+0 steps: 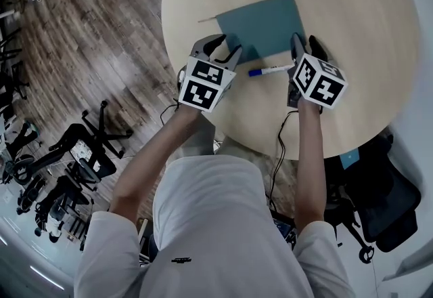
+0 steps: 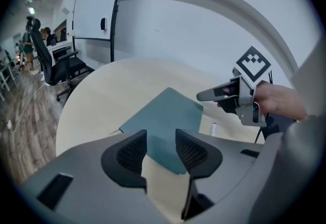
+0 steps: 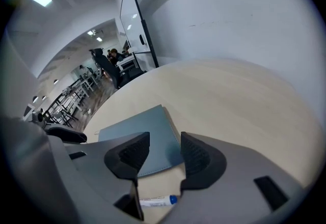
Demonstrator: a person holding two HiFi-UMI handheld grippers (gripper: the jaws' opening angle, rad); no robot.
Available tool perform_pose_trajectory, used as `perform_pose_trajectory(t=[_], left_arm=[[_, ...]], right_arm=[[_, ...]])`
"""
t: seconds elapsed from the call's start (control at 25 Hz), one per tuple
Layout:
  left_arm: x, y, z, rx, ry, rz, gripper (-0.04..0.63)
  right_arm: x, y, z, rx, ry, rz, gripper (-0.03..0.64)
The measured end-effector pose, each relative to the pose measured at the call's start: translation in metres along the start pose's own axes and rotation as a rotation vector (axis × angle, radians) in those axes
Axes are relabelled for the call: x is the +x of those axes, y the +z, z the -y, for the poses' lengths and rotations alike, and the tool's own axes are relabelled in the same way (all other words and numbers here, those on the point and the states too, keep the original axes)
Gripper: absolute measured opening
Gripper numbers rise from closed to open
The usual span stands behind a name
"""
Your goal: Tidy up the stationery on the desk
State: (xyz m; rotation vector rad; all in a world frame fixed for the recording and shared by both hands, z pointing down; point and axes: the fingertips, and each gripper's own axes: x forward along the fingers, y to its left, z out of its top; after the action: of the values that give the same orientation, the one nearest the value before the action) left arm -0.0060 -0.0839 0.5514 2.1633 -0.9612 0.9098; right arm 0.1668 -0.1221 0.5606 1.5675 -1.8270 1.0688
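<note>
Head view: round pale table (image 1: 352, 12), closed teal notebook (image 1: 264, 22) lying flat at about 10 o'clock from the table's centre. A white pen (image 1: 270, 70) lies just below the notebook's near edge, at its 6 o'clock, with the blue cap at the left end. The pen is close to the cover, but contact cannot be made out. A thin pale stick (image 1: 206, 19) pokes out at the notebook's 9 o'clock corner; it is too small to identify.

Left gripper (image 1: 226, 46): at the notebook's 7 o'clock corner, pointing steeply down. Its own view shows the jaws released — a clear gap between the ribbed pads (image 2: 133, 150), and nothing in it. The notebook's corner and bare tabletop show through the gap. Whether a fingertip touches the cover, I cannot tell.

Right gripper (image 1: 306, 43): at the notebook's 4 o'clock corner, also tilted down. Its jaws are likewise released, with the pads apart and nothing clamped. In its view the notebook shows beyond the gap and the pen lies below the jaws at 6 o'clock.

The pen lies between the two grippers, and neither holds it.

Surroundings: a wood-plank floor (image 1: 88, 32) at the table's 9 o'clock, office chairs (image 1: 101, 127) at 8 o'clock, and a cable (image 1: 277, 147) hanging off the near table edge. The left gripper view shows a whiteboard (image 2: 97, 9) against the far wall.
</note>
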Motion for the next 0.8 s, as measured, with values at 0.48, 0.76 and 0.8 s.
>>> perform_pose_trajectory(t=[0.48, 0.76, 0.8], left_arm=[[0.030, 0.060, 0.001, 0.170, -0.073, -0.004, 0.234], [0.068, 0.061, -0.006, 0.354, -0.119, -0.097, 0.255], [0.073, 0.060, -0.010, 0.375, -0.120, -0.114, 0.255]], right_arm=[[-0.018, -0.018, -0.011, 0.230, -0.020, 0.038, 0.202], [-0.016, -0.035, -0.014, 0.445, -0.077, 0.069, 0.202], [-0.018, -0.034, -0.015, 0.480, -0.076, 0.079, 0.202]])
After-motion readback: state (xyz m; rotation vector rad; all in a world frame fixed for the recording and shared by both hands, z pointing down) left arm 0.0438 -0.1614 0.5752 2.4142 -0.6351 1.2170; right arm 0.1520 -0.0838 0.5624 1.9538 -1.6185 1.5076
